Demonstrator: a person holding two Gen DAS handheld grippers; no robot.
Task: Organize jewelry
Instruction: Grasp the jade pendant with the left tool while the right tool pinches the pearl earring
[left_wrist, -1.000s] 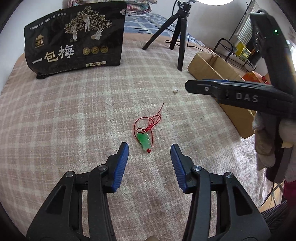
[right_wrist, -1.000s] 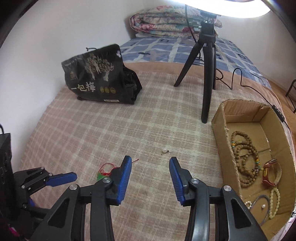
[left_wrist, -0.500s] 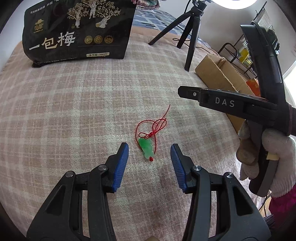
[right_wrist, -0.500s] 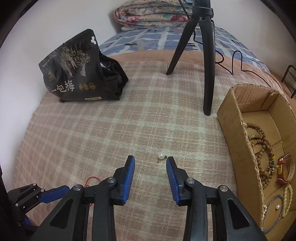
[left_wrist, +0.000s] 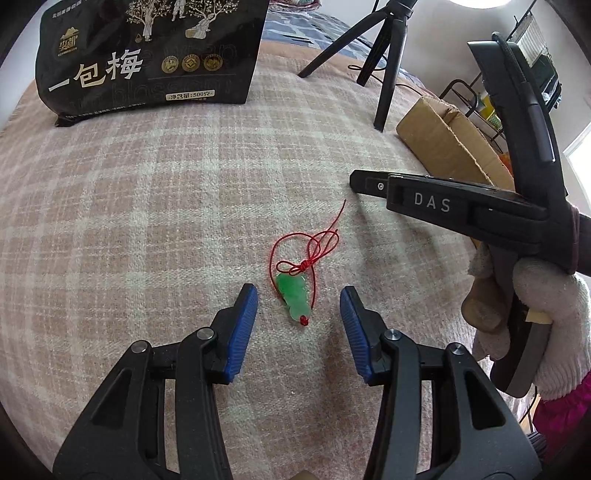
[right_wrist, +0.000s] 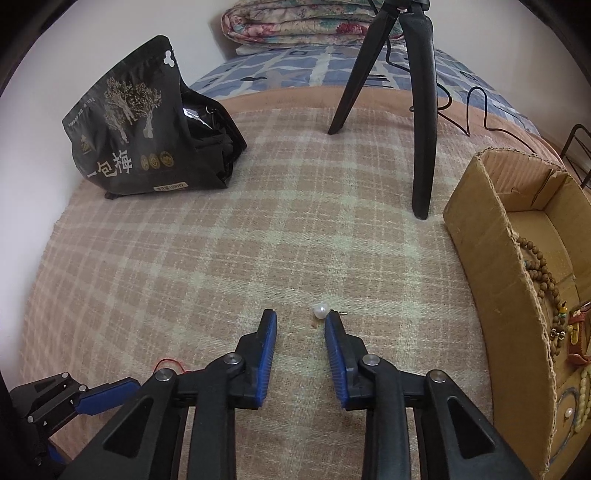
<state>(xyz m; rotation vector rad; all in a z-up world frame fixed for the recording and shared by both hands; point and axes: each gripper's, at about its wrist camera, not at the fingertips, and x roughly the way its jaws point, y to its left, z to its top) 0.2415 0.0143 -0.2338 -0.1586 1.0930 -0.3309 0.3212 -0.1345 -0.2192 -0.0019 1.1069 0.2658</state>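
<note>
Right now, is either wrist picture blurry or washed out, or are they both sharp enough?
Left wrist view: sharp on the green pendant, lamp glare at the top edge, strong fisheye bending. Right wrist view: the pearl earring is crisp, bright wall on the left, dark corners.

A black snack bag (right_wrist: 147, 125) and a tripod (right_wrist: 413, 110) stand on the plaid blanket (right_wrist: 258, 240).
</note>
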